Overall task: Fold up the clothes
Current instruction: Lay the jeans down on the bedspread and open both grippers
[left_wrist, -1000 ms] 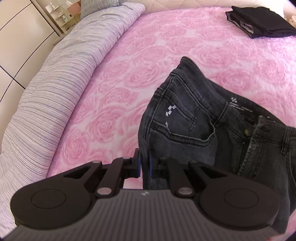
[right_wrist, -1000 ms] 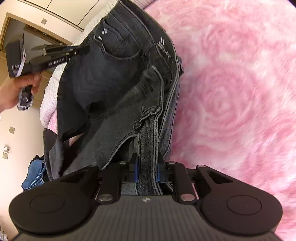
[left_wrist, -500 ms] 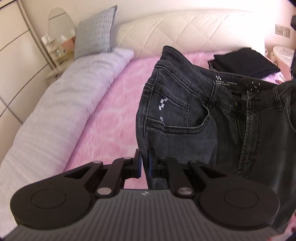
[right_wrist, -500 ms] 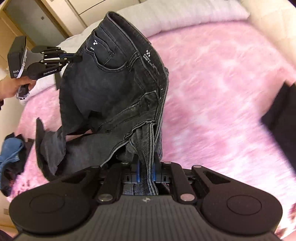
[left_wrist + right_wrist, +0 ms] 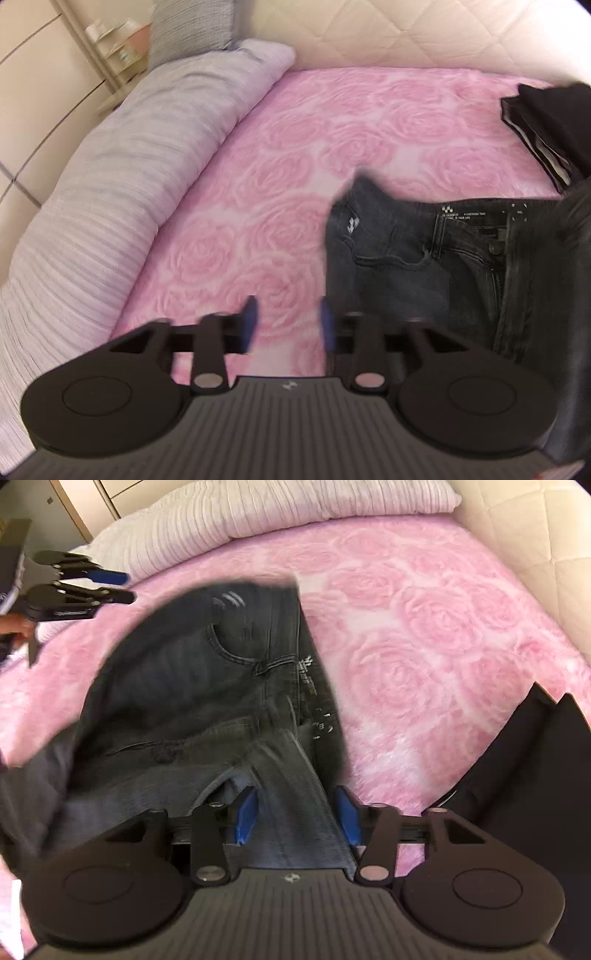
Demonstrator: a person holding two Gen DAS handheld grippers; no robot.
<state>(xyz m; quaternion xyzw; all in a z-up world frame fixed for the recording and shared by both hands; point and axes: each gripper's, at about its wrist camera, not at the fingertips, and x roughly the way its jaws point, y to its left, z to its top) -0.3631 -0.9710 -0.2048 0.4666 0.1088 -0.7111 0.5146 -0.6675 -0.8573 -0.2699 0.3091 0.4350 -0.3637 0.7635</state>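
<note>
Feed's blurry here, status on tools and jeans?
Left tool open, nothing in it. Right tool open, jeans between its fingers. Folded black clothes beside.

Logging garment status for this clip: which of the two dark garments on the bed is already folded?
The black garment near the headboard is the folded one, a neat stack. The grey jeans lie spread open, waistband and fly showing.

Dark grey jeans (image 5: 424, 266), unbuttoned, waistband up, spread on pink bedspread
</note>
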